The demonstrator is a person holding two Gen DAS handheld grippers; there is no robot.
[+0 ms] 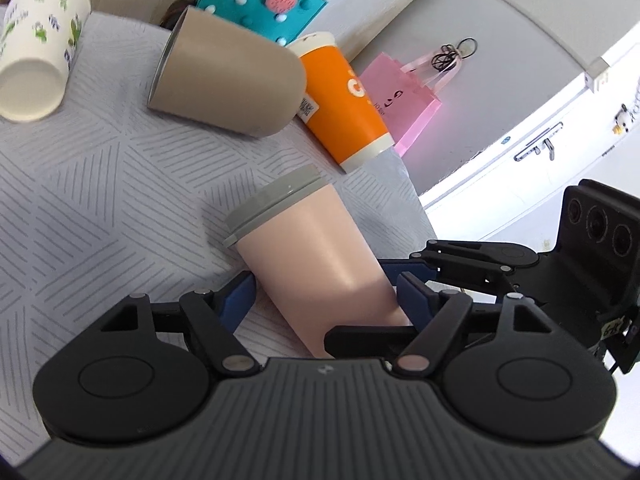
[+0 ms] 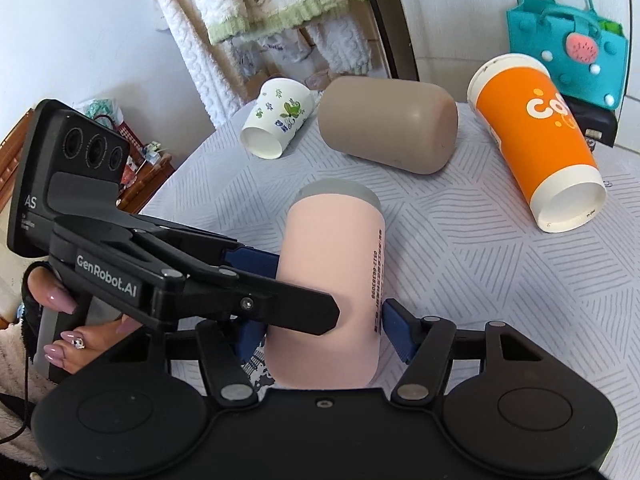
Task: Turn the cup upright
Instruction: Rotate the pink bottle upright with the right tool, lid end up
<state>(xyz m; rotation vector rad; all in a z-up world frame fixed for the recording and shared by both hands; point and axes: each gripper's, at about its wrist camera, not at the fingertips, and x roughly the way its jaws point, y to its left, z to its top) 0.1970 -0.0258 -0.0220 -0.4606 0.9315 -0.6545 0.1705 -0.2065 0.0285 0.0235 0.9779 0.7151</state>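
Observation:
A pink cup [image 1: 316, 256] with a grey lid [image 1: 272, 208] lies on its side on the grey patterned tablecloth [image 1: 100, 184], lid end pointing away. My left gripper [image 1: 324, 300] has its blue pads on both sides of the cup's body and is shut on it. My right gripper [image 2: 324, 324] is shut on the same pink cup [image 2: 332, 280], with its blue pads pressed against the cup's sides near the base. The left gripper's body [image 2: 160, 272] crosses in from the left in the right wrist view.
Three other cups lie on their sides at the back: a white floral paper cup [image 2: 276, 124], a brown tumbler [image 2: 388, 128] and an orange paper cup [image 2: 540, 152]. A teal bag [image 2: 568, 48] and a pink bag [image 1: 400, 100] are behind the table. The table edge runs close on the right [image 1: 404, 176].

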